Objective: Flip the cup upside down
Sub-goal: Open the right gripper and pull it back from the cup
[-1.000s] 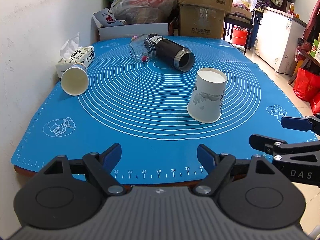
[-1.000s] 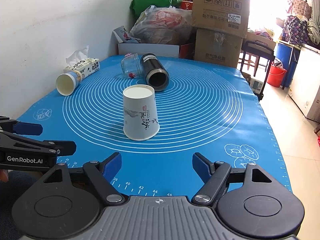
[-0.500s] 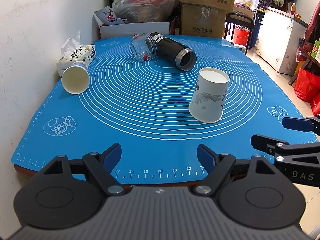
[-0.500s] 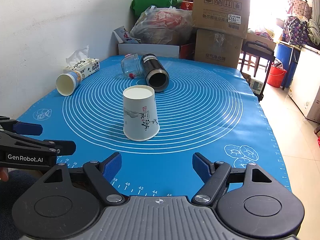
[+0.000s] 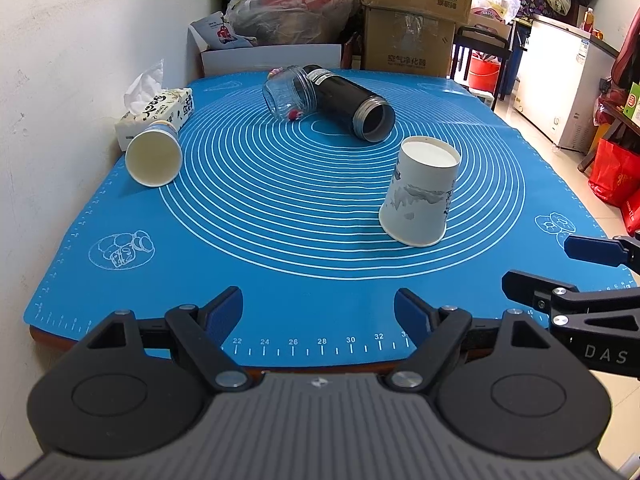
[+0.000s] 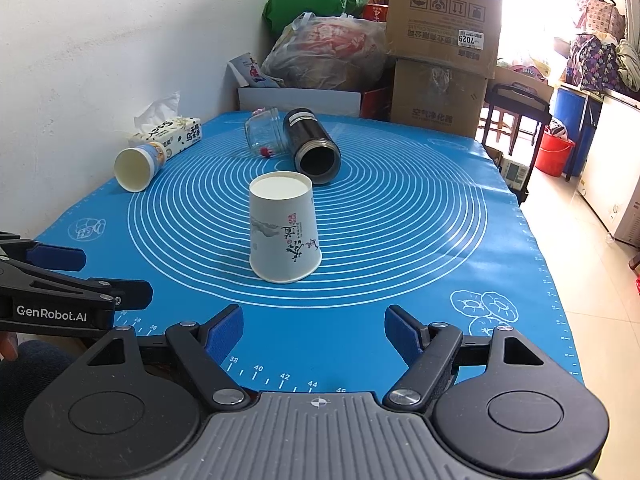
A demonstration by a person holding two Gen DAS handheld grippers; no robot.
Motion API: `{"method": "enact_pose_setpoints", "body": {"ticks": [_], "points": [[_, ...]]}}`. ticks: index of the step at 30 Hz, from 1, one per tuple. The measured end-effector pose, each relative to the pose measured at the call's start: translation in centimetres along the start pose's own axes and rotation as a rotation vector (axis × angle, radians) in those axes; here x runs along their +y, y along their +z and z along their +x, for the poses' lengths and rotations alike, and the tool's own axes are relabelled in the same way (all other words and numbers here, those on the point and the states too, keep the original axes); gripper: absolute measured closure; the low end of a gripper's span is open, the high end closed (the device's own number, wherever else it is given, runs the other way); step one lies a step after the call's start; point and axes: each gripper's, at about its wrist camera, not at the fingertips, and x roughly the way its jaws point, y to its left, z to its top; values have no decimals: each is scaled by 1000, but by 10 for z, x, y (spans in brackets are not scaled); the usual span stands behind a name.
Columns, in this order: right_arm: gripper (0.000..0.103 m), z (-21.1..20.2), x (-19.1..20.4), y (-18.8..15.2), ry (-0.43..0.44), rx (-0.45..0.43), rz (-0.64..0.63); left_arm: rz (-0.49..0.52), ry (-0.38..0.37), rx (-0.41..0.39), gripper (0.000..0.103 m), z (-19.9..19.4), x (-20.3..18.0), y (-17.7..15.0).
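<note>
A white paper cup with ink print [image 5: 420, 192] stands upside down, base up, on the blue mat [image 5: 280, 240]; it also shows in the right wrist view [image 6: 283, 228]. A second paper cup [image 5: 154, 156] lies on its side at the left, mouth toward me, also in the right wrist view [image 6: 136, 166]. My left gripper [image 5: 319, 312] is open and empty over the mat's near edge. My right gripper [image 6: 314, 330] is open and empty, short of the upside-down cup.
A clear glass jar [image 5: 290, 94] and a black flask [image 5: 352, 106] lie on their sides at the back. A tissue pack [image 5: 158, 110] sits by the left wall. Boxes and bags [image 5: 412, 16] stand behind the table. The floor drops off at the right.
Both grippers stay open and nearly still. The left view has shifted very slightly. The cups have not moved.
</note>
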Motion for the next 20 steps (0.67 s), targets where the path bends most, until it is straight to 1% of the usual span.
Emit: {"method": "enact_pose_setpoints", "body": {"ticks": [20], "points": [[24, 0, -6, -2, 2, 6, 11, 3, 4, 4, 20, 0, -2, 0]]}}
